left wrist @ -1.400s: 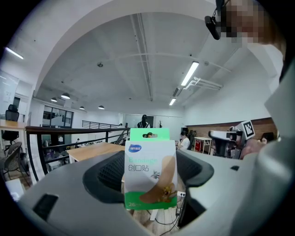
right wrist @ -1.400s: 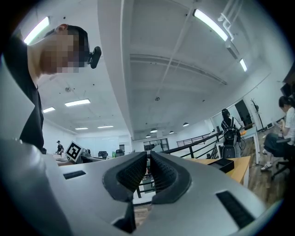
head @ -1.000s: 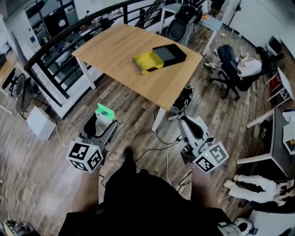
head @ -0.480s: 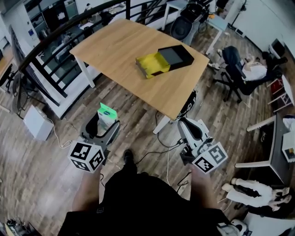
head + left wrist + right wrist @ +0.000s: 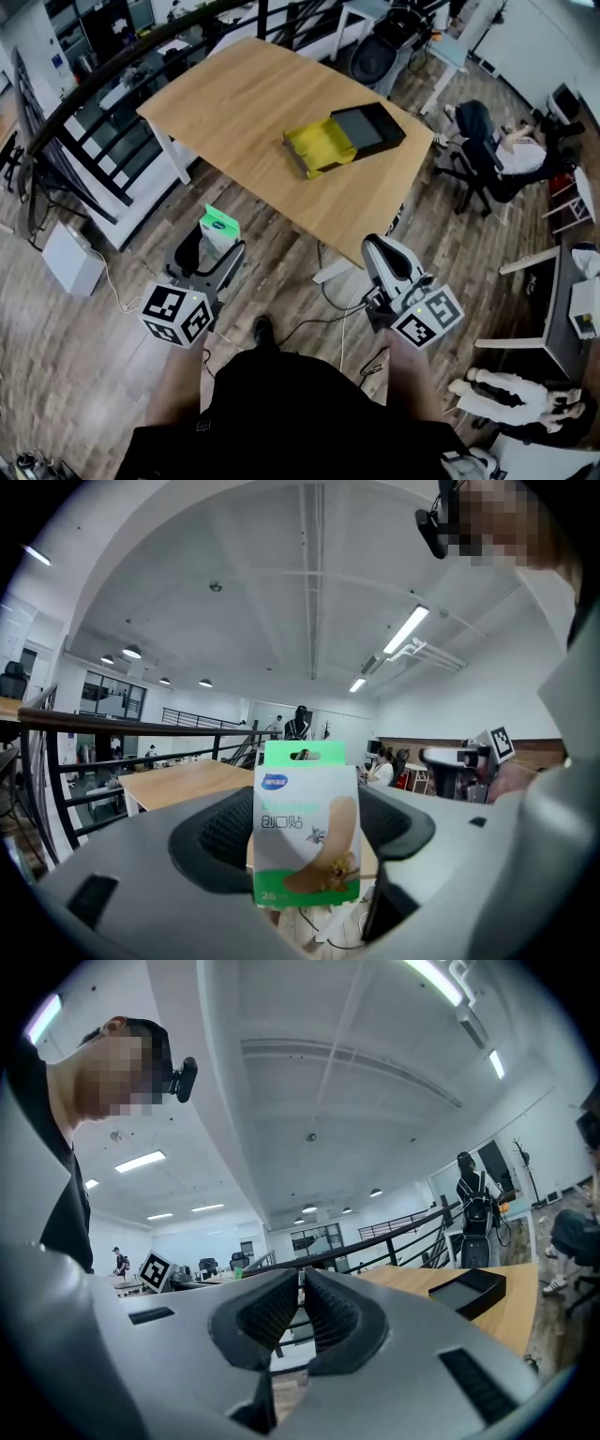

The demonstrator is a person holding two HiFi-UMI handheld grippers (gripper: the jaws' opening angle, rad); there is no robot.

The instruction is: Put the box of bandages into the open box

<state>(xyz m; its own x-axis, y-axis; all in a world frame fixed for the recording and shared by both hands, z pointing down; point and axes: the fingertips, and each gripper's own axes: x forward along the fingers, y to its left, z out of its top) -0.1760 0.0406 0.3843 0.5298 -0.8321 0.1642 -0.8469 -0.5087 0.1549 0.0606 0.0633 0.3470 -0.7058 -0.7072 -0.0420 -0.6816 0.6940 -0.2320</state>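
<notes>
My left gripper (image 5: 212, 246) is shut on a white and green box of bandages (image 5: 218, 228), which fills the middle of the left gripper view as the box of bandages (image 5: 306, 825) standing upright between the jaws. The open box (image 5: 344, 138), black with a yellow tray pulled out, lies on the wooden table (image 5: 253, 103) well ahead of me. My right gripper (image 5: 378, 253) hangs over the floor near the table's front corner, jaws closed together with nothing in them. In the right gripper view the open box (image 5: 468, 1291) shows at right on the table.
I stand on a wooden floor with cables (image 5: 328, 300) near my feet. A black railing (image 5: 84, 112) runs behind the table at left. A person sits in an office chair (image 5: 478, 150) at right. A white box (image 5: 70, 258) sits on the floor at left.
The table and the open box have drawn nearer in the head view. Both grippers keep their hold and their places in front of me.
</notes>
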